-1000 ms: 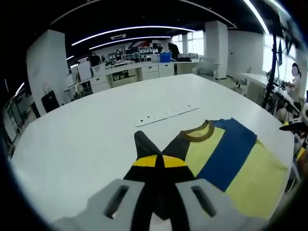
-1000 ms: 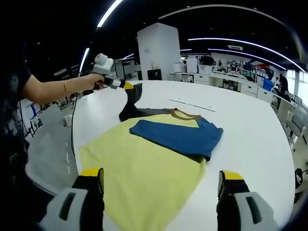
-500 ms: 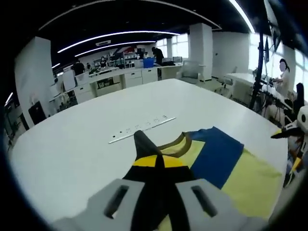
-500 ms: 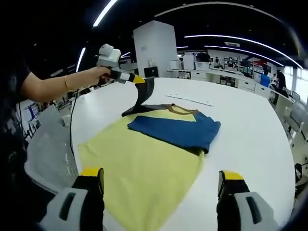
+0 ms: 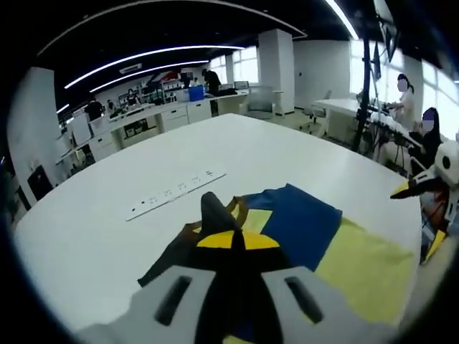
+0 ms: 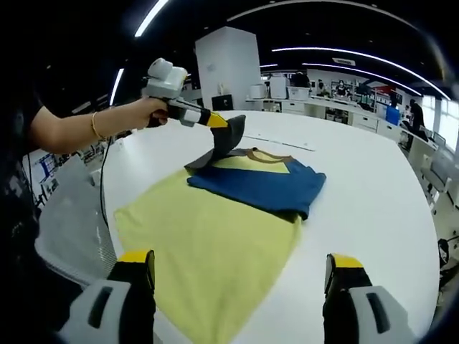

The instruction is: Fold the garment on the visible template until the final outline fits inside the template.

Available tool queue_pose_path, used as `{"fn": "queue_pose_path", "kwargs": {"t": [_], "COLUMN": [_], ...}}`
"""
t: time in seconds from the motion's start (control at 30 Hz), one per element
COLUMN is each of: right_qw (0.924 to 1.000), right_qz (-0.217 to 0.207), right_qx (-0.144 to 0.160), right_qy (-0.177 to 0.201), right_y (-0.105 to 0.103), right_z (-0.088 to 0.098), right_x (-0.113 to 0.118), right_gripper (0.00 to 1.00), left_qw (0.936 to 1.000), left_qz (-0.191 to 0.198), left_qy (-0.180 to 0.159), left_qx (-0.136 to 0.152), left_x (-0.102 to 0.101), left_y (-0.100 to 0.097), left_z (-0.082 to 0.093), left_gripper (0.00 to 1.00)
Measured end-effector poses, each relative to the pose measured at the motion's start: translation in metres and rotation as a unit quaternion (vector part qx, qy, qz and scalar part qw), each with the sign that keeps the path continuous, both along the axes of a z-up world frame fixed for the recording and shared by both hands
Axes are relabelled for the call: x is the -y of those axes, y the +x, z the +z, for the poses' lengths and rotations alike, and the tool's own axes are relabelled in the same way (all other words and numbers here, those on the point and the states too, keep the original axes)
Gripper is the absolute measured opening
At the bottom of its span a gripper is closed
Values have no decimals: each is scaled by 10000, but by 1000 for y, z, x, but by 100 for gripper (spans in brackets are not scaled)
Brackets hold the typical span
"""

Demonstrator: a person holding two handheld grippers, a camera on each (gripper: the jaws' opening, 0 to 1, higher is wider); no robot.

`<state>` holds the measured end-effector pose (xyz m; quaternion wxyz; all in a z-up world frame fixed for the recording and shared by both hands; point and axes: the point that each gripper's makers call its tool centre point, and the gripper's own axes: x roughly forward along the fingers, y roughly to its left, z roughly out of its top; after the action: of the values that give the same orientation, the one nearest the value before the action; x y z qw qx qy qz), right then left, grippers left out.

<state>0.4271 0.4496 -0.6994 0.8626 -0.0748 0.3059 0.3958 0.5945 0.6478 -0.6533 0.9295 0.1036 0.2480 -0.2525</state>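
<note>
A yellow shirt [image 6: 208, 244] with a brown collar lies flat on the white table [image 6: 373, 201]. Its blue sleeve [image 6: 265, 186] is folded across the chest. A hand holds my left gripper [image 6: 215, 120] above the collar, shut on the dark grey sleeve [image 6: 226, 143], which hangs lifted off the table. In the left gripper view that dark sleeve [image 5: 211, 215] sticks out past my shut left gripper [image 5: 231, 240], with the blue sleeve [image 5: 301, 222] and yellow body [image 5: 366, 265] to the right. My right gripper [image 6: 240, 265] stands open over the shirt's hem, holding nothing.
A thin white strip with dark marks [image 5: 176, 193] lies on the table beyond the collar. My right gripper [image 5: 430, 190] shows at the table's edge. A grey chair [image 6: 72, 236] stands beside the table. People and desks are far behind.
My left gripper has carried the dark sleeve up and across, from beside the shirt to over the collar. The right gripper has stayed open in place.
</note>
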Motion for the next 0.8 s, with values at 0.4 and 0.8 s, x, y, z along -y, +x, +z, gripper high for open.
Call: {"fn": "queue_pose_path", "kwargs": {"t": [0.4,0.8], "right_qw": [10000,9999], "right_qz": [-31,-15], "right_qx": [-56,-122], "right_qy": [-34,-54], "right_y": [-4,-5], "right_z": [-4,-10], "right_x": [1,0], "right_gripper": [100,100], "left_qw": [9976,9964], "left_qz": [-601,-614], "left_qy": [202,66], "left_qx": [-266,-589], "left_x": [35,51], "left_y": [-25,-37], "left_z": [-24,-53], "left_gripper": [0,0]}}
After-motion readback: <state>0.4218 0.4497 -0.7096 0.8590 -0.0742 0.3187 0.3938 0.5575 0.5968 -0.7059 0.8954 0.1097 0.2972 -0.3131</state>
